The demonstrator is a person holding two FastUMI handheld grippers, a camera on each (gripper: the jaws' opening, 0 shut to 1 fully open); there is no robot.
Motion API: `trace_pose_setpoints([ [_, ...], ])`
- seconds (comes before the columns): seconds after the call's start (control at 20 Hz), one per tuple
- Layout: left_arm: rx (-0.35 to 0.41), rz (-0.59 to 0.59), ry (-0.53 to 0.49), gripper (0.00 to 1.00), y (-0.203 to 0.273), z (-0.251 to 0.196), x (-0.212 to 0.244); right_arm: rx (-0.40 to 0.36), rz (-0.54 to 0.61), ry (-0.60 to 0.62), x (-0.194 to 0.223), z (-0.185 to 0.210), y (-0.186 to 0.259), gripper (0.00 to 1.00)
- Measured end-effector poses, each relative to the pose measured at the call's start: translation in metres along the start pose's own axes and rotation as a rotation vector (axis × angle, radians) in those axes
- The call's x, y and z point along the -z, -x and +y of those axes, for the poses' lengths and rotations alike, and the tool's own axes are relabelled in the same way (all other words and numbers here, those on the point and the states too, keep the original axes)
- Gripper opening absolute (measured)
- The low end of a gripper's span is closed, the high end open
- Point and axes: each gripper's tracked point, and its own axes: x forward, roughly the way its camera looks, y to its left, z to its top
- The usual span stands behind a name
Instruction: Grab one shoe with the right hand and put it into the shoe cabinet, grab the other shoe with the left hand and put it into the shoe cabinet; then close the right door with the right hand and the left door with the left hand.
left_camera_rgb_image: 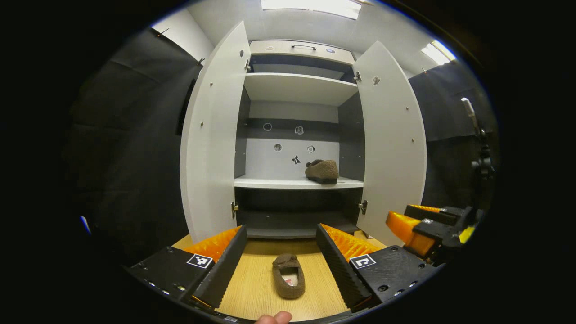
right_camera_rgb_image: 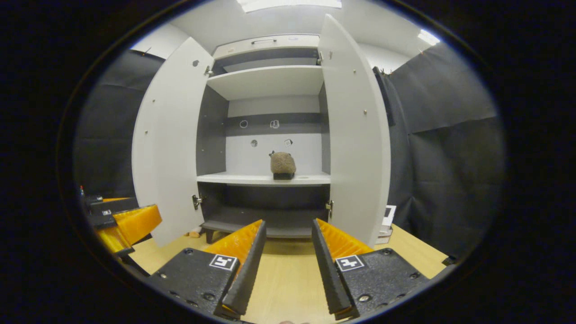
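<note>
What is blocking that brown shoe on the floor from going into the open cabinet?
Nothing visible. The shoe lies on bare wooden floor between the open left gripper fingers; both cabinet doors stand open. The shelf has free space left of the other shoe.

Fuzzy brown cloth on the shoe (left_camera_rgb_image: 288,281) lying on the bench (left_camera_rgb_image: 252,288), pale wood grain, smooth. Same nap on the shoe (left_camera_rgb_image: 322,171) on the shelf (left_camera_rgb_image: 270,182). Cabinet doors (left_camera_rgb_image: 211,144) matt white board, small shiny metal hinges (left_camera_rgb_image: 234,208).
</note>
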Motion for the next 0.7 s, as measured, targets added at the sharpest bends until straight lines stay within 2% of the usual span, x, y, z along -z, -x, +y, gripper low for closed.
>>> trace_pose_setpoints([
  [0.1,0.008,0.03,0.013,0.95,-0.002,-0.001,0.008,0.007,-0.005,0.027,0.005,-0.003,0.011,0.67],
  [0.3,0.011,0.116,0.033,0.95,-0.017,0.0,0.027,0.007,-0.021,0.022,-0.004,-0.006,0.021,0.71],
  [0.5,0.033,0.301,0.054,0.95,-0.049,0.001,0.075,0.007,-0.034,0.007,-0.014,-0.012,0.027,0.74],
  [0.7,-0.007,0.439,0.141,0.95,-0.077,0.012,0.137,0.034,-0.004,0.049,-0.003,-0.024,0.028,0.74],
])
